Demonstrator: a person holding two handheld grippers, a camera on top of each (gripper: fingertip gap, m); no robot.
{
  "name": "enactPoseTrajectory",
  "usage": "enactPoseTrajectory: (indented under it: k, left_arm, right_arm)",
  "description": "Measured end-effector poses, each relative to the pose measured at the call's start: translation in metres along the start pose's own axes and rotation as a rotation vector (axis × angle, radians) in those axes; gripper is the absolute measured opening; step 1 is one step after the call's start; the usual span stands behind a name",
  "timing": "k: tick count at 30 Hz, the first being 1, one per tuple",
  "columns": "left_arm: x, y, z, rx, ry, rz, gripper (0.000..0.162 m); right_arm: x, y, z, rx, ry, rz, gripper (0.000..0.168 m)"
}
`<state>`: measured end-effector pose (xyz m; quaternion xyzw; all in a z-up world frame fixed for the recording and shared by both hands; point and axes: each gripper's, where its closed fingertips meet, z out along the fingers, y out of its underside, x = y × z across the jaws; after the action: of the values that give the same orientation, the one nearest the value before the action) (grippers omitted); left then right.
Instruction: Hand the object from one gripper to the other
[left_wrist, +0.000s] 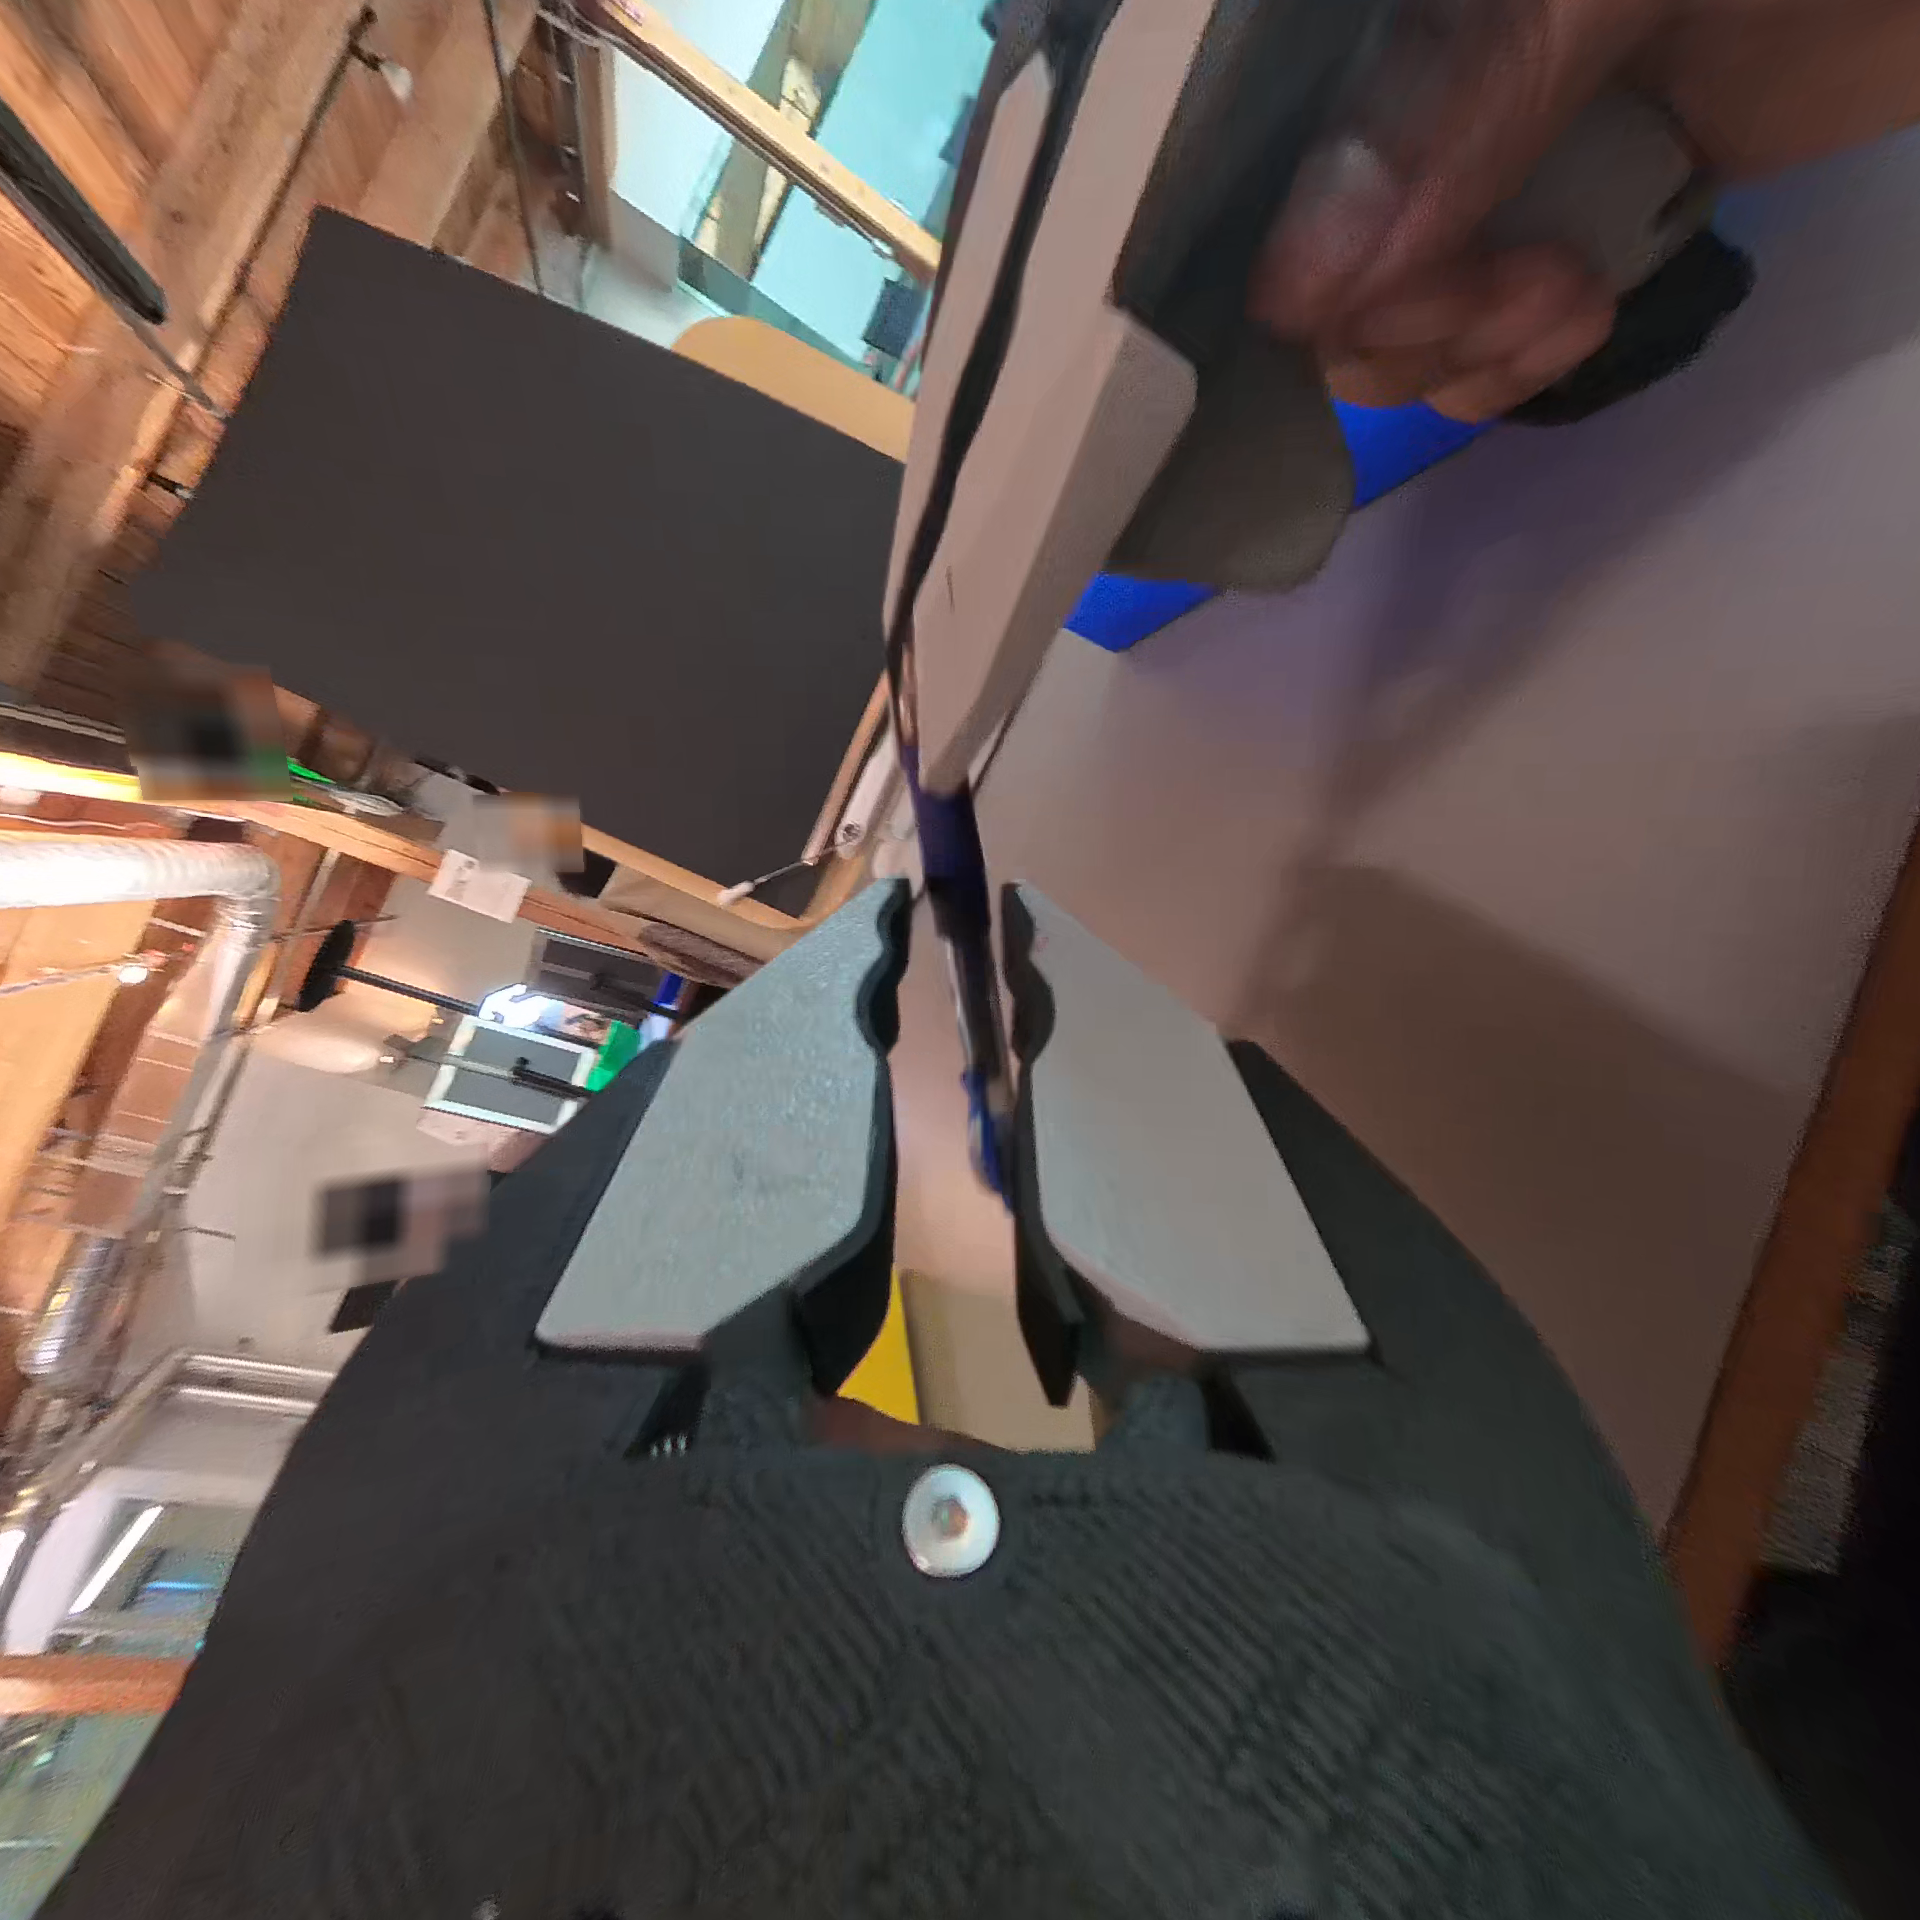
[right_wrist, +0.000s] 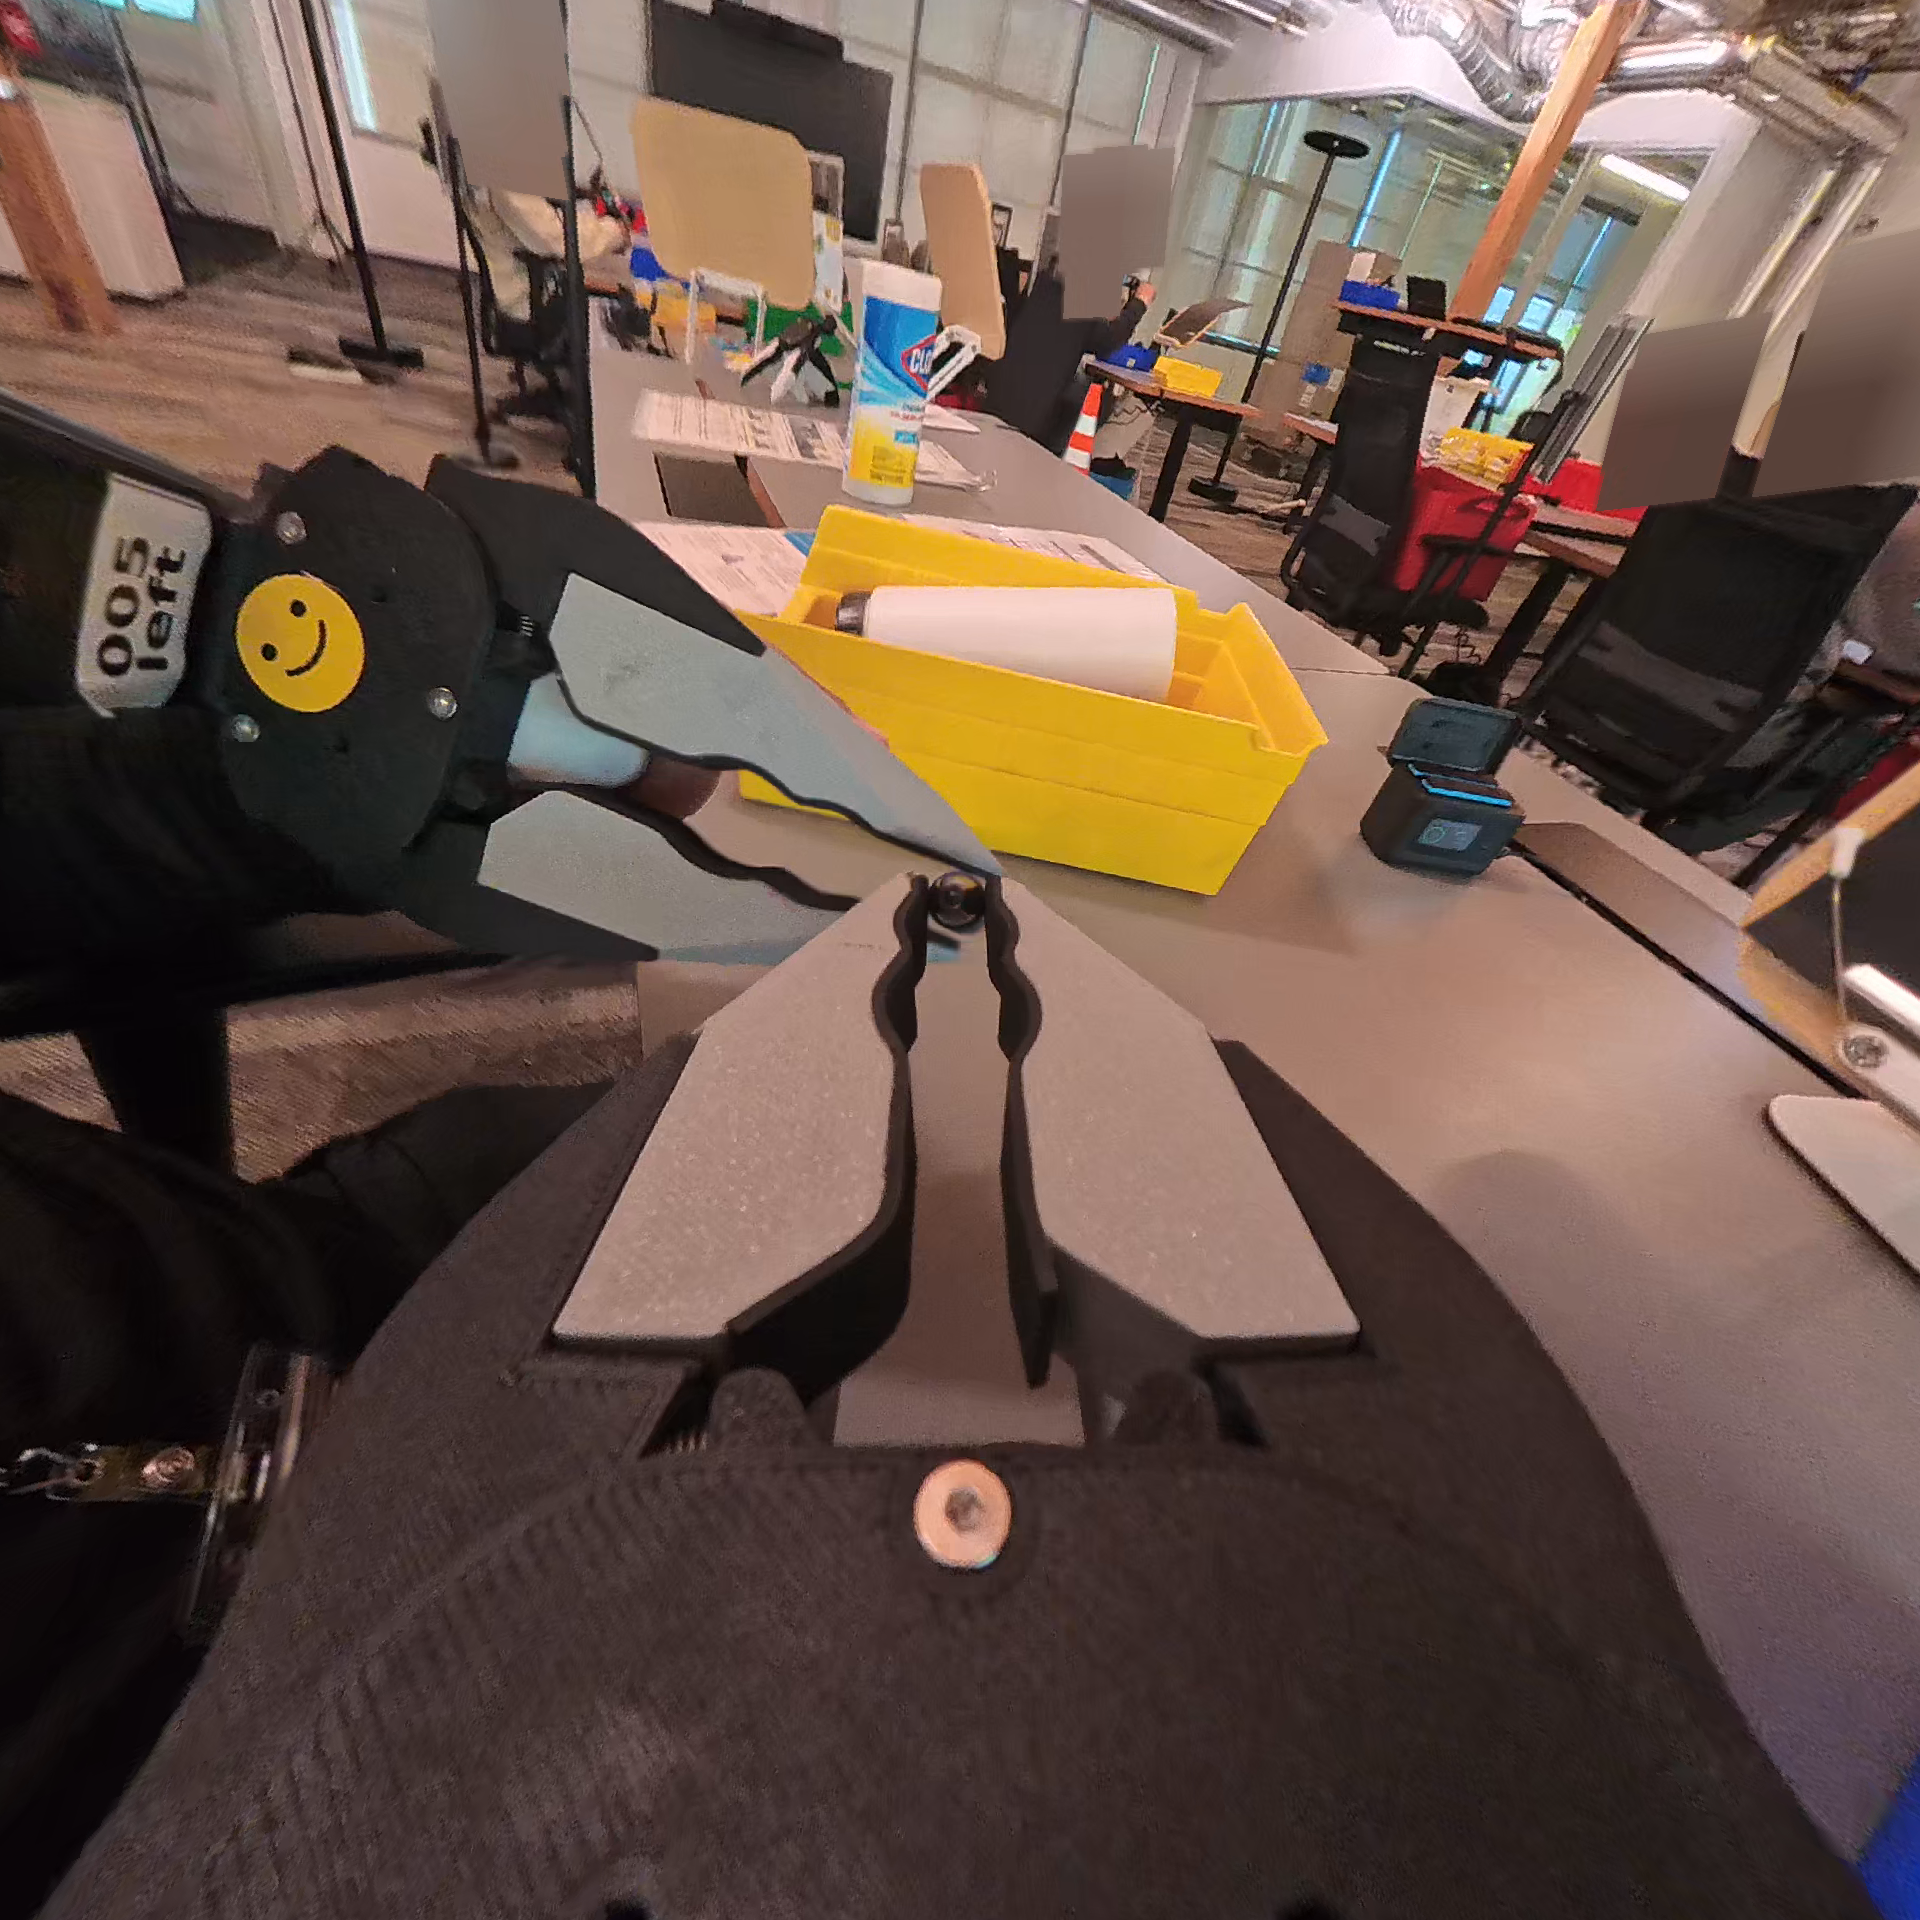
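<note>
Grippers meet tip to tip above your grey table (right_wrist: 1351, 1039). Your right gripper (right_wrist: 954, 904) pinches a thin dark object (right_wrist: 954, 900) at its fingertips, jaws nearly together. Your left gripper (right_wrist: 831, 831) comes in from 9 o'clock, jaws narrowly parted around the same object (left_wrist: 977, 997); whether they grip it, you cannot tell. Beyond, at 12 o'clock, a yellow bin (right_wrist: 1091, 790) holds a white bottle (right_wrist: 1023, 634).
</note>
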<state>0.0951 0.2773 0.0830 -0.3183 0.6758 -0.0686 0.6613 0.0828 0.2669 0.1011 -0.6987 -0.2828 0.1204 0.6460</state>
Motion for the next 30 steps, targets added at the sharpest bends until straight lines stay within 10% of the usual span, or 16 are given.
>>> enactPoseTrajectory:
  k: [10, 21, 30]
  left_arm:
    - [-0.011, 0.028, -0.013, -0.013, 0.16, -0.147, 0.029]
    - [-0.011, 0.004, -0.013, 0.322, -0.346, 0.51, 0.034]
    - [0.015, -0.017, -0.013, 0.425, -0.442, 0.581, 0.053]
  right_arm:
    - [0.027, -0.025, -0.036, 0.194, -0.115, 0.35, 0.008]
    - [0.031, -0.031, -0.048, 0.286, -0.324, 0.704, 0.008]
    - [0.034, -0.013, -0.034, 0.264, -0.366, 0.884, 0.008]
